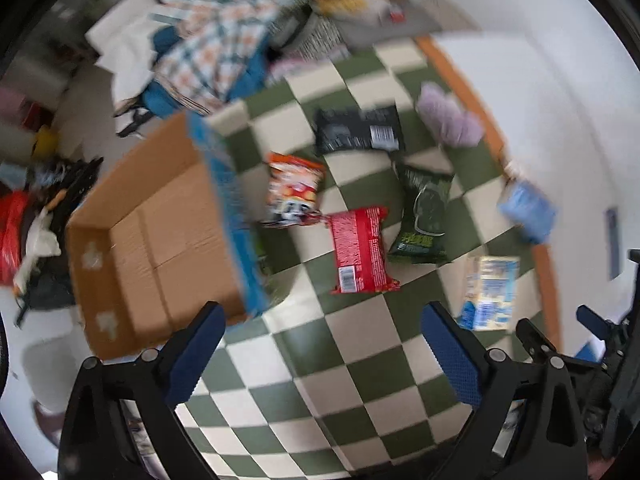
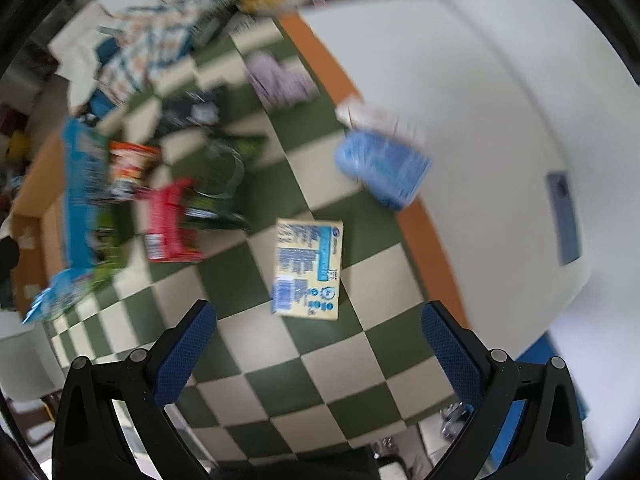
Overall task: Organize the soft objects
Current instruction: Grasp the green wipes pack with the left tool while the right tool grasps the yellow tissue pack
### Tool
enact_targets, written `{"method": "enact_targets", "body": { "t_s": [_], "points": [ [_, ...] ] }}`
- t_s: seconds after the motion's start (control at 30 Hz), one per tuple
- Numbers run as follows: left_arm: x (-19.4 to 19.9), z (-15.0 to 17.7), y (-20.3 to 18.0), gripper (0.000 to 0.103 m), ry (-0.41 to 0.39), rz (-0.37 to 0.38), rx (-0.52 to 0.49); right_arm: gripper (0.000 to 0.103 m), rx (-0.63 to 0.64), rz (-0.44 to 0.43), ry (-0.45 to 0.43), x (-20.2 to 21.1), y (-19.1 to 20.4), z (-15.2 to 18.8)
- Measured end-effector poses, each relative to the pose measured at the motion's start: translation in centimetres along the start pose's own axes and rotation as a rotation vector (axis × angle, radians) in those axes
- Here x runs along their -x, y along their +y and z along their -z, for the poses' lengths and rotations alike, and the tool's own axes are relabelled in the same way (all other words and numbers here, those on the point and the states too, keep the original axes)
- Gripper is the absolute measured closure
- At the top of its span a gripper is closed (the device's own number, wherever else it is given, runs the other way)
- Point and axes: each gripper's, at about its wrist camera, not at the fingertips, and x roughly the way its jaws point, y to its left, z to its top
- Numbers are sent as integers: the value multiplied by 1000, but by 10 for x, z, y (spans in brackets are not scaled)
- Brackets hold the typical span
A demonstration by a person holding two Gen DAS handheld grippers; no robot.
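Above checkered table, both tools open & empty; yellow pack (image 2: 307,266) lies just ahead of right tool (image 2: 318,356), long axis fwd; box (image 1: 156,236) at left.

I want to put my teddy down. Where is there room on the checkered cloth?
The near part of the checkered cloth is bare, from the red packet down to both open tools. The cardboard box looks empty too. Farther back, between the box and the orange edge, packets crowd together.
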Motion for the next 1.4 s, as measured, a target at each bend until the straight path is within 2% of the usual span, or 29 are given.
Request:
{"method": "enact_targets", "body": {
  "t_s": [0.07, 0.17, 0.37, 0.43, 0.5, 0.53, 0.57, 0.6, 0.63, 0.9, 1.03, 1.2, 1.3, 1.4],
  "points": [
    [-28, -10, -6, 4, 61, 1, -1, 0, -22, -15, 41, -32, -7, -5],
    [-60, -30, -17, 4, 115, 62, 22, 0, -62, -38, 100, -74, -17, -10],
    [-93, -68, -53, 4, 182, 172, 0, 6, -121, -83, 171, -120, -24, -12],
    [-105, -77, -70, 4, 214, 176, -40, 11, -126, -106, 185, -131, -23, -12],
    [-119, -83, -81, 4, 238, 150, -67, 16, -129, -118, 198, -140, -20, -11],
    [-126, -84, -87, 13, 255, 141, -82, 19, -130, -124, 202, -144, -20, -10],
    [-132, -86, -91, 23, 272, 143, -94, 28, -132, -123, 207, -148, -20, -10],
    [-139, -87, -94, 43, 295, 139, -104, 35, -134, -129, 217, -153, -19, -9],
    [-145, -87, -97, 57, 317, 128, -112, 36, -138, -133, 226, -158, -20, -8],
    [-175, -86, -106, 58, 318, 107, -111, 36, -127, -137, 227, -170, -27, -2],
    [-178, -84, -109, 63, 307, 107, -104, 36, -100, -116, 257, -176, -23, -14],
    [-176, -78, -109, 62, 307, 111, -124, 36, -49, -57, 274, -187, -5, -14],
    [-169, -76, -102, 63, 302, 111, -123, 35, -56, -61, 270, -191, -6, -13],
    [-166, -72, -100, 68, 293, 104, -116, 36, -72, -81, 270, -190, -14, -7]
  ]
}}
